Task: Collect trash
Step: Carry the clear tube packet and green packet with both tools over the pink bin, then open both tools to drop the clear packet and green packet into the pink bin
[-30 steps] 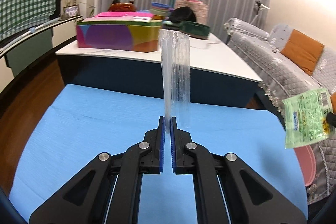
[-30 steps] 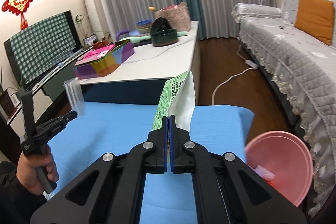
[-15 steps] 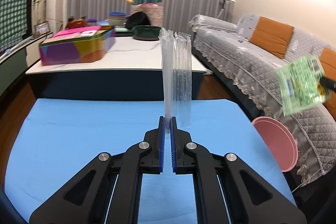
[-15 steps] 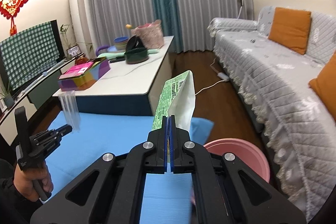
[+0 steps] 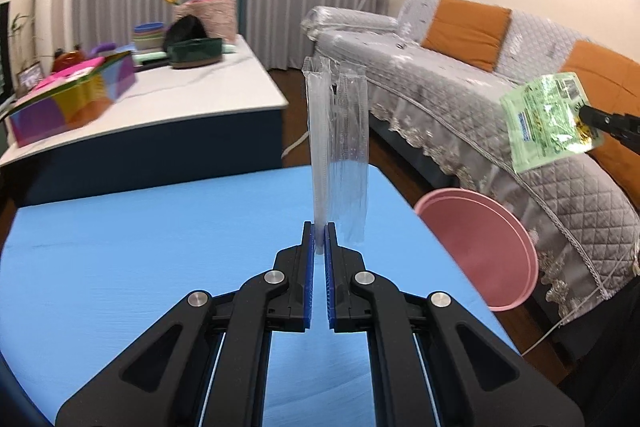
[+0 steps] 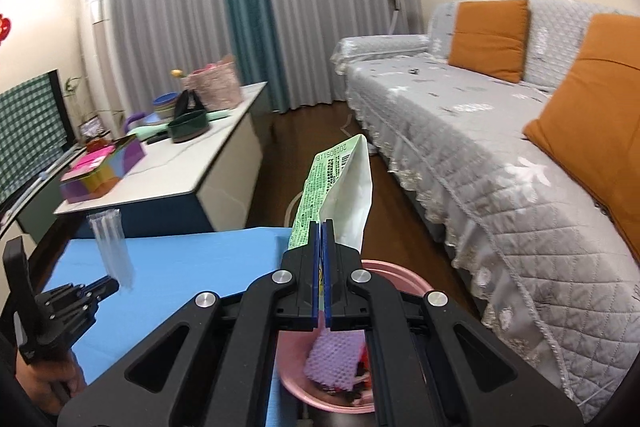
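Note:
My left gripper (image 5: 319, 233) is shut on a clear plastic wrapper (image 5: 338, 151) that stands upright above the blue table (image 5: 140, 247). My right gripper (image 6: 321, 231) is shut on a green and white snack wrapper (image 6: 340, 187) and holds it above the pink bin (image 6: 404, 277). The bin holds purple mesh (image 6: 332, 363) and other trash. In the left wrist view the green wrapper (image 5: 550, 121) hangs at the right, above the pink bin (image 5: 480, 247). The left gripper (image 6: 110, 283) with the clear wrapper (image 6: 112, 247) shows at the left of the right wrist view.
A grey sofa (image 6: 500, 147) with orange cushions (image 6: 490, 37) runs along the right. A white low table (image 5: 160, 103) behind carries a colourful box (image 5: 68, 99), a dark bowl (image 5: 194, 53) and a basket. The bin stands off the blue table's right edge.
Both views have swung to the right, toward the sofa. My right gripper has carried the green wrapper over the pink bin. Both grippers stay shut on their wrappers.

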